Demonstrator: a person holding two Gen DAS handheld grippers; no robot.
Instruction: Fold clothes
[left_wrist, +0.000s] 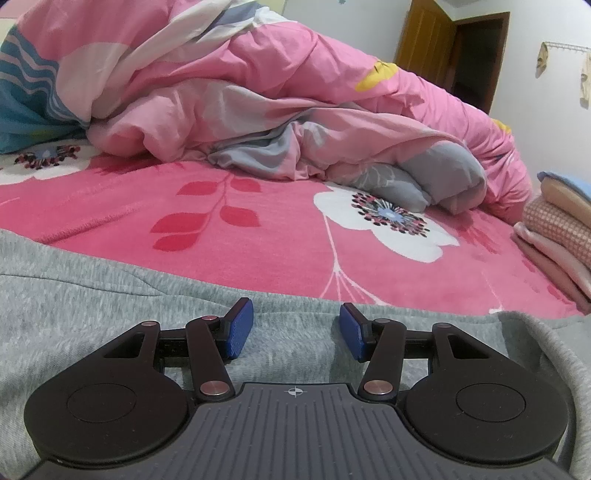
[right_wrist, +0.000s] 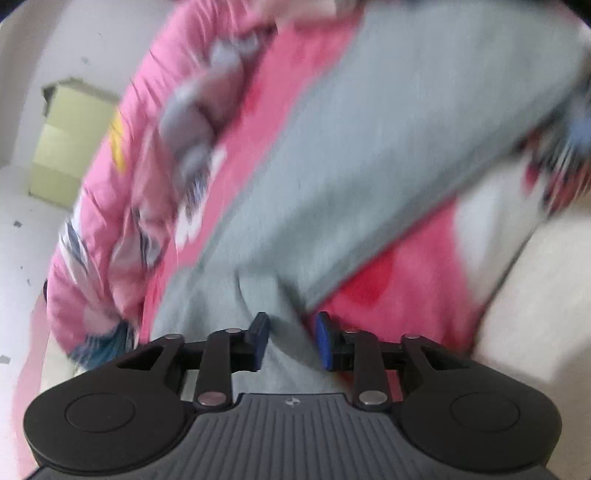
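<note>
Left wrist view: left gripper (left_wrist: 296, 329) gapes empty over the grey garment (left_wrist: 92, 295); right gripper (right_wrist: 291, 339) parted astride its fabric.

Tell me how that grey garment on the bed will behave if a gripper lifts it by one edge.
The grey garment would probably droop and fold rather than hold shape: it lies creased and limp on the pink blanket. Its fuzzy knit surface suggests the pads would grip without slipping. It looks thick, so likely moderately heavy for cloth.
</note>
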